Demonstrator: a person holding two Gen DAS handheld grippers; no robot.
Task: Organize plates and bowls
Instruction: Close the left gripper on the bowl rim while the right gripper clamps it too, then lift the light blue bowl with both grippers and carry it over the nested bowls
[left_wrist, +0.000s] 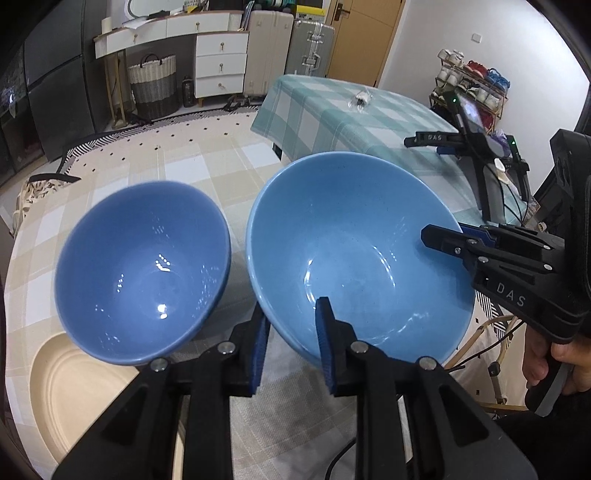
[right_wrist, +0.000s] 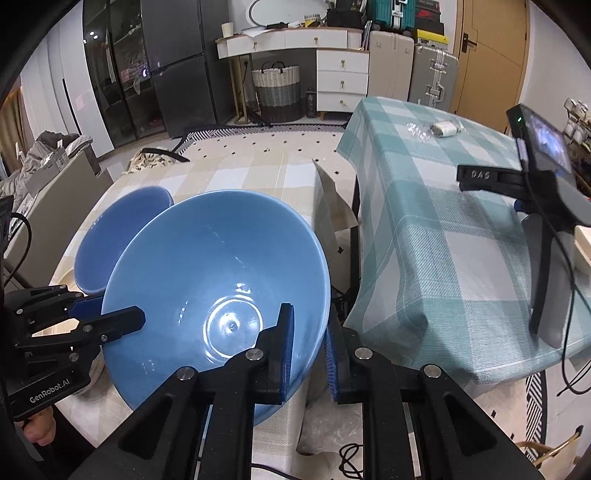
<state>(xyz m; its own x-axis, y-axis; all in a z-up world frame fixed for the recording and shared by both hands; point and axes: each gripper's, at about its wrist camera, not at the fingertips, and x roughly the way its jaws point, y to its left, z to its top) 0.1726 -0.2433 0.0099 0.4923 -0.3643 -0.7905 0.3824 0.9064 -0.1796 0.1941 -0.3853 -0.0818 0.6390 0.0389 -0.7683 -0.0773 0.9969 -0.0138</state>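
Note:
A large light blue bowl (left_wrist: 354, 254) is held tilted above the table by both grippers. My left gripper (left_wrist: 293, 341) is shut on its near rim, one pad inside and one outside. My right gripper (right_wrist: 310, 354) is shut on the opposite rim of the same bowl (right_wrist: 221, 288); its finger also shows in the left wrist view (left_wrist: 443, 242). A smaller, darker blue bowl (left_wrist: 144, 269) sits just left of it, also seen in the right wrist view (right_wrist: 114, 236). A cream plate (left_wrist: 74, 391) lies on the table under the small bowl's near edge.
The table has a beige checked cloth (left_wrist: 177, 162). A second table with a teal checked cloth (right_wrist: 436, 206) stands to the right and carries a gripper stand with a phone (right_wrist: 543, 173) and a small wrapped item (right_wrist: 443, 129). Drawers, a basket and suitcases stand behind.

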